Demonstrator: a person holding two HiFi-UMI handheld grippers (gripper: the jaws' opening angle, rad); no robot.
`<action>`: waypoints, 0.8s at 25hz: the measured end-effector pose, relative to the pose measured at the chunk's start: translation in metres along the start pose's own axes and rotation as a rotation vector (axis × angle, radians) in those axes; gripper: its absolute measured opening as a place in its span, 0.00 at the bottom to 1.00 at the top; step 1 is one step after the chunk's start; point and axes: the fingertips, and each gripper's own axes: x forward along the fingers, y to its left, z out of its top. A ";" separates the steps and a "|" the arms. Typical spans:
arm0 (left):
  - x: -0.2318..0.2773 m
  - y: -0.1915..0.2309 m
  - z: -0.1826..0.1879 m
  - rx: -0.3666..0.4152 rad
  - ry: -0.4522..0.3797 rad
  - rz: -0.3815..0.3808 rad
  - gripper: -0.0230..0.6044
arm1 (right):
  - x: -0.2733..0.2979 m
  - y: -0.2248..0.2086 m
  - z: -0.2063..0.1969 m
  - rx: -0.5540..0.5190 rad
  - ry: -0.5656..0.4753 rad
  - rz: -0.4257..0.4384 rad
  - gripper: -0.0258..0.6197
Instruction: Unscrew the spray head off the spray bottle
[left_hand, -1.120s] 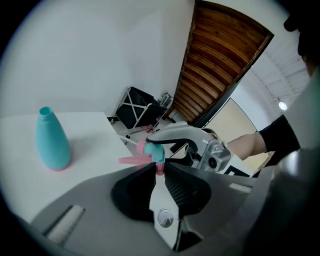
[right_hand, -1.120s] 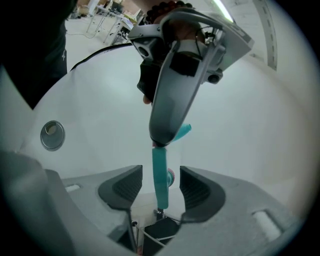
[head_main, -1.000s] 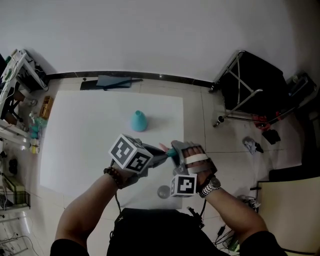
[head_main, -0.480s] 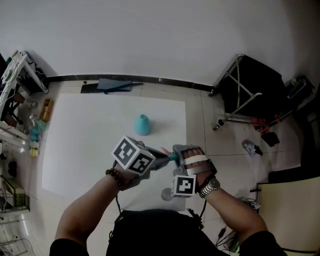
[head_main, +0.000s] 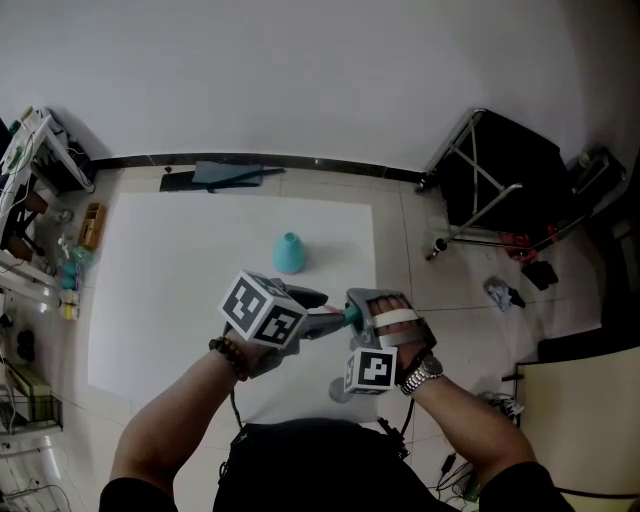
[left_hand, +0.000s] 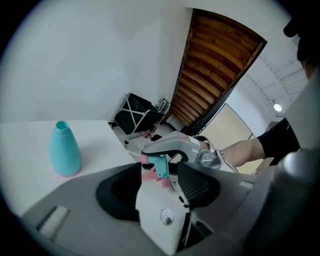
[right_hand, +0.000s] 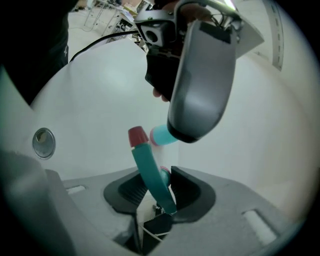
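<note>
Clamping the spray head (right_hand: 149, 167), the right gripper (right_hand: 156, 183) has just closed; the left gripper (left_hand: 159, 172) has just opened, jaws loose around it; bottle (head_main: 288, 253) stands apart on the sheet (head_main: 170, 280)

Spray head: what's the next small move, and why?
Probably draw the left tongs back off the spray head. Their jaws have just opened and stand apart around it, while the right tongs, just closed, grip it. The bottle stands headless on the white mat, so the unscrewing looks done.
</note>
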 end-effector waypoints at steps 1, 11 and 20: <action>-0.002 0.001 0.001 0.002 -0.007 0.003 0.45 | 0.001 0.000 0.000 0.015 -0.004 0.003 0.23; -0.028 0.020 0.013 0.003 -0.105 0.050 0.47 | 0.002 -0.006 -0.009 0.298 -0.020 0.113 0.23; -0.045 0.059 0.008 0.019 -0.146 0.182 0.49 | 0.000 -0.015 -0.015 0.526 -0.039 0.206 0.23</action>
